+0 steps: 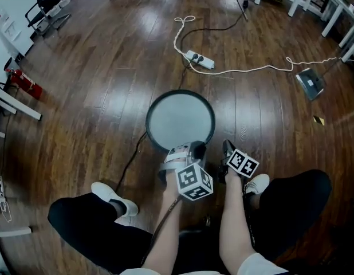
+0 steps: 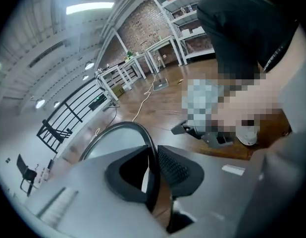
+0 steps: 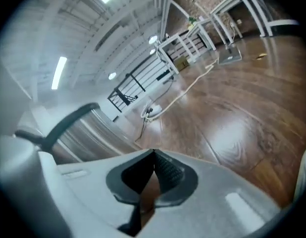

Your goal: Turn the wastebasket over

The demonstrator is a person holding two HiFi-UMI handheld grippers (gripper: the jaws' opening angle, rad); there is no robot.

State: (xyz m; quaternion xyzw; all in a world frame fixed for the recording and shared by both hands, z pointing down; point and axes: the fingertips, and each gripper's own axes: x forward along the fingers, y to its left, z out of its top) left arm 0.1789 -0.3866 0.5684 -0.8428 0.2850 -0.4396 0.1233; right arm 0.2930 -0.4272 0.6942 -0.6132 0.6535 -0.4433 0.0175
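Note:
The wastebasket [image 1: 180, 119] stands on the wooden floor in front of my knees, with a round grey face ringed by a black rim turned upward. My left gripper [image 1: 184, 152] is at its near edge. In the left gripper view the thin black rim [image 2: 129, 128] runs between the two pads, and the left gripper [image 2: 154, 155] is shut on it. My right gripper [image 1: 227, 149] hangs just right of the basket, shut with nothing between its fingers. In the right gripper view the right gripper [image 3: 154, 156] has the basket's shiny ribbed wall [image 3: 88, 133] off to its left.
A white power strip [image 1: 200, 60] and its looping white cable [image 1: 251, 69] lie beyond the basket. A dustpan-like object [image 1: 310, 83] is at the right, a red extinguisher [image 1: 22, 82] at the left. White table legs [image 1: 331, 13] stand far right. A black cable [image 1: 131, 159] runs beside my white shoes [image 1: 111, 195].

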